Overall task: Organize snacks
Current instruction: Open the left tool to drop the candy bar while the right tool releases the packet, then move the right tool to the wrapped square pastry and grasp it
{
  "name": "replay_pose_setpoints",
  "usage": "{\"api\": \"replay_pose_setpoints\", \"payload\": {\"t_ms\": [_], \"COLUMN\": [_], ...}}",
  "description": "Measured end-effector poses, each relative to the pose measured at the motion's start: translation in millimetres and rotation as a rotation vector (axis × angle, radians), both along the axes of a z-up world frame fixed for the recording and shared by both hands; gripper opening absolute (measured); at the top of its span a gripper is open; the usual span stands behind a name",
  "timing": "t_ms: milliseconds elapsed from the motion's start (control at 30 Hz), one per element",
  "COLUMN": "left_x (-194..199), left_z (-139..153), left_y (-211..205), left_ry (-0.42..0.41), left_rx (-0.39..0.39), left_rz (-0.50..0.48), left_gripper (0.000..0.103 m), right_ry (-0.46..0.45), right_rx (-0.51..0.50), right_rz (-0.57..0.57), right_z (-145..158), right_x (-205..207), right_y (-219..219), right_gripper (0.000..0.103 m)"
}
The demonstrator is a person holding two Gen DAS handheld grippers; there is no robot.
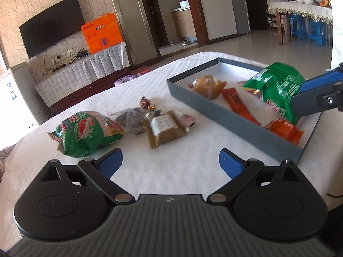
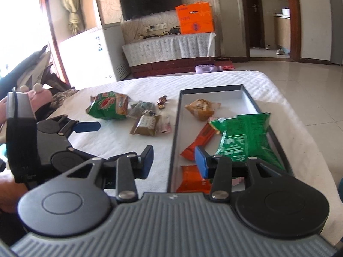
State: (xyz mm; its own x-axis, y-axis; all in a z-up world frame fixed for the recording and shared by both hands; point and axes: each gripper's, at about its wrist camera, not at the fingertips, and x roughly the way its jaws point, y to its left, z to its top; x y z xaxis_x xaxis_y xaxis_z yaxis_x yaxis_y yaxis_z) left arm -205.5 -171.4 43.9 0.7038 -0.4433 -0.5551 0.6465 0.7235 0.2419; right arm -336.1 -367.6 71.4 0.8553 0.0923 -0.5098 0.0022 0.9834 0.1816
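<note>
My left gripper [image 1: 170, 161] is open wide over bare white cloth, nothing between its fingers. Just ahead of it lie a green snack bag [image 1: 85, 132], a dark packet [image 1: 130, 117], a brown packet [image 1: 165, 128] and a small candy [image 1: 146, 103]. The grey tray [image 1: 216, 109] holds a brown bun packet [image 1: 206, 85], orange bars [image 1: 238, 105] and a second green bag [image 1: 276, 87]. My right gripper [image 2: 174, 160] hovers over the tray's near left wall [image 2: 174, 141], jaws apart and gripping nothing. The green bag [image 2: 242, 135] lies just right of its right finger.
A white quilted cloth [image 1: 182, 177] covers the table, whose rounded far edge drops to a tiled floor. A pink plush toy [image 2: 40, 94] and dark clutter sit at the left. A TV, an orange box and a covered cabinet stand far behind.
</note>
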Motion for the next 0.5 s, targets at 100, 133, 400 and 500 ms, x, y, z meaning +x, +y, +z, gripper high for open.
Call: {"api": "replay_pose_setpoints", "payload": {"t_ms": [100, 133, 400, 500], "left_x": [6, 8, 30, 37], "left_z": [-3, -3, 0, -1], "left_y": [11, 14, 24, 28], "left_ry": [0.0, 0.004, 0.055, 0.075], "left_rx": [0.009, 0.008, -0.007, -0.004], "left_rz": [0.021, 0.03, 0.121, 0.151], "left_gripper": [0.099, 0.099, 0.099, 0.099], "right_ry": [0.007, 0.007, 0.012, 0.017], "right_rx": [-0.021, -0.026, -0.047, -0.084], "right_rz": [0.032, 0.041, 0.121, 0.145], "right_z": [-1, -1, 0, 3], "right_x": [3, 5, 35, 55], "right_y": [10, 14, 48, 59], "right_gripper": [0.045, 0.045, 0.045, 0.045]}}
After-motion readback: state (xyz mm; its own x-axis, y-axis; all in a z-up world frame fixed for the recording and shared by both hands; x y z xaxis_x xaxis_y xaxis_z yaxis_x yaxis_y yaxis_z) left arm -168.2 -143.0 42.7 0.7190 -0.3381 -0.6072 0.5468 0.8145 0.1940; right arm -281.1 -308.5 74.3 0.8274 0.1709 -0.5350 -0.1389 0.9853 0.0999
